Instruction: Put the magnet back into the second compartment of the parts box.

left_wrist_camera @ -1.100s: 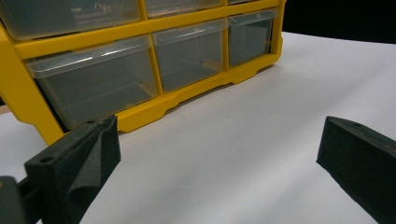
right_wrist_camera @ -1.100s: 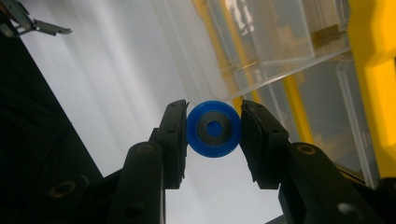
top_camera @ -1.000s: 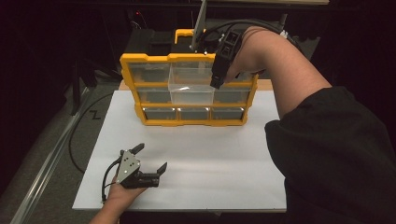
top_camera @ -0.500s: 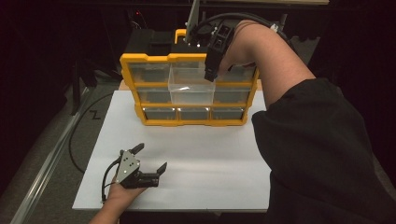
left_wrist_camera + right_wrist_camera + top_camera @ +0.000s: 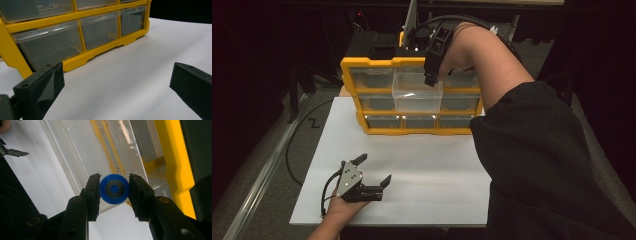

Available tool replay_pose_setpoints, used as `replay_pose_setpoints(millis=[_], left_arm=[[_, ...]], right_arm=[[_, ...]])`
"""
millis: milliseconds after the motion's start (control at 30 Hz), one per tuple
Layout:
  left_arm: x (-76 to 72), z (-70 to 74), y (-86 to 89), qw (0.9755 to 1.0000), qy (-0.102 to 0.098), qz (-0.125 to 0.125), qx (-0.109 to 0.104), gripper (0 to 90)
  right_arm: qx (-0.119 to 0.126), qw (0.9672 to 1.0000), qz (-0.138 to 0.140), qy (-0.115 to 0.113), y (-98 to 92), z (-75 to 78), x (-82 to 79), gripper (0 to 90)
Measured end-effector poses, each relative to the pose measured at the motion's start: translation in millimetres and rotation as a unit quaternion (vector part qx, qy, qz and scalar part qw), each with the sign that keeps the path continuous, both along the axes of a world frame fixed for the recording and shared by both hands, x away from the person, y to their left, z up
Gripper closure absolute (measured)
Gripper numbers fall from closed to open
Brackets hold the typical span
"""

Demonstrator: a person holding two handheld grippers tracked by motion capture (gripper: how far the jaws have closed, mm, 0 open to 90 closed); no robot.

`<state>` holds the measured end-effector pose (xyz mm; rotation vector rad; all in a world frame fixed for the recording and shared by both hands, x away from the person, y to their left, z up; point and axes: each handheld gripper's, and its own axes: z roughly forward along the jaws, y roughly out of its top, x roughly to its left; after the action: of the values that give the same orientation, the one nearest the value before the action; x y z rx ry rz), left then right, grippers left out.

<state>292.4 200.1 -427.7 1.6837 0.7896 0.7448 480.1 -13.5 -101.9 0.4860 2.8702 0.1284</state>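
**Blue disc held above the pulled-out drawer**

The yellow drawer cabinet [image 5: 412,97] stands at the far edge of the white table [image 5: 437,170]; its clear middle drawer [image 5: 417,95] is pulled out. Risk: a release off-centre would drop the disc outside the drawer. The right gripper [image 5: 114,192] pinches the blue disc [image 5: 114,189] between partly closed jaws, over the drawer. The left gripper [image 5: 373,172] rests wide open, holding nothing.

One yellow drawer cabinet [image 5: 412,131] stands on one white surface [image 5: 422,175]. It has nine clear drawers in three rows of three; one drawer [image 5: 417,95], the middle one, is pulled out. One blue disc [image 5: 114,189] hangs above that drawer. Two grippers: left gripper [image 5: 371,172], right gripper [image 5: 432,80].
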Motion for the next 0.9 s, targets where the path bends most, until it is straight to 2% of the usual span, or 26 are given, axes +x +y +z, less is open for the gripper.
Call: replay_pose_setpoints(millis=[567,900], left_arm=[[-0.3,0.3,0.4,1.0000,0.000,-0.003,-0.003,0.1],[0.0,0.1,0.4,1.0000,0.001,-0.004,-0.003,0.1]], right_arm=[[0.008,0.9999,0.005,-0.008,12.8,-2.2,5.0,64.8],[0.009,0.9999,0.003,-0.006,17.8,-4.4,5.7,64.5]])
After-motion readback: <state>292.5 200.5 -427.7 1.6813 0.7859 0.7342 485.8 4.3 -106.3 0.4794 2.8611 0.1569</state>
